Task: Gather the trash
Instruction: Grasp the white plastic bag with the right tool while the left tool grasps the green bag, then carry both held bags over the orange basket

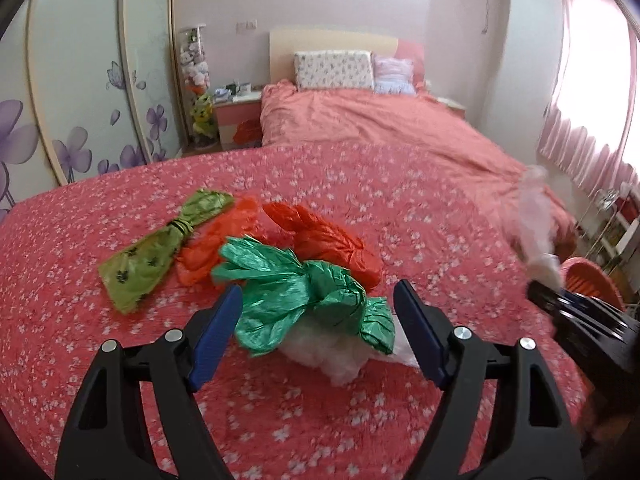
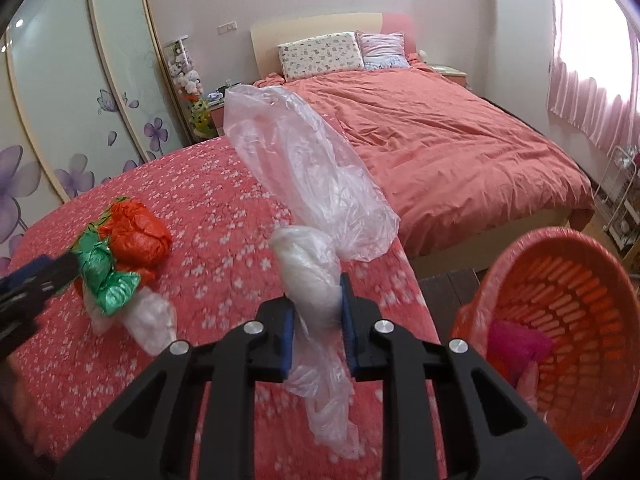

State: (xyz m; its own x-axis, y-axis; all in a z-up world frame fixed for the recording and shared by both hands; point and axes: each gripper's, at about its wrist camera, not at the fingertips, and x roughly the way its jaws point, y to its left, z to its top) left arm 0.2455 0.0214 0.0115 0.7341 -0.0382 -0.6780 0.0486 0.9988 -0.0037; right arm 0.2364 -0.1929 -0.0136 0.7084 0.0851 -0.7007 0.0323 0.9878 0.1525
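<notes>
Crumpled plastic bags lie on the pink flowered cover (image 1: 120, 360): a dark green bag (image 1: 304, 300) on top of a white one (image 1: 336, 356), two orange bags (image 1: 328, 240), and a light green bag (image 1: 148, 264). My left gripper (image 1: 316, 316) is open, its blue pads on either side of the dark green bag. My right gripper (image 2: 316, 320) is shut on a clear plastic bag (image 2: 304, 172) and holds it above the cover. It also shows in the left wrist view (image 1: 560, 300). An orange basket (image 2: 568, 320) stands at the right, with pink trash inside.
A bed with a salmon quilt (image 1: 380, 128) and pillows lies beyond. A wardrobe with purple flowers (image 1: 80, 100) fills the left wall. A nightstand (image 1: 238, 116) stands by the bed. Pink curtains (image 1: 592, 92) hang on the right, a wire rack (image 2: 620, 192) below them.
</notes>
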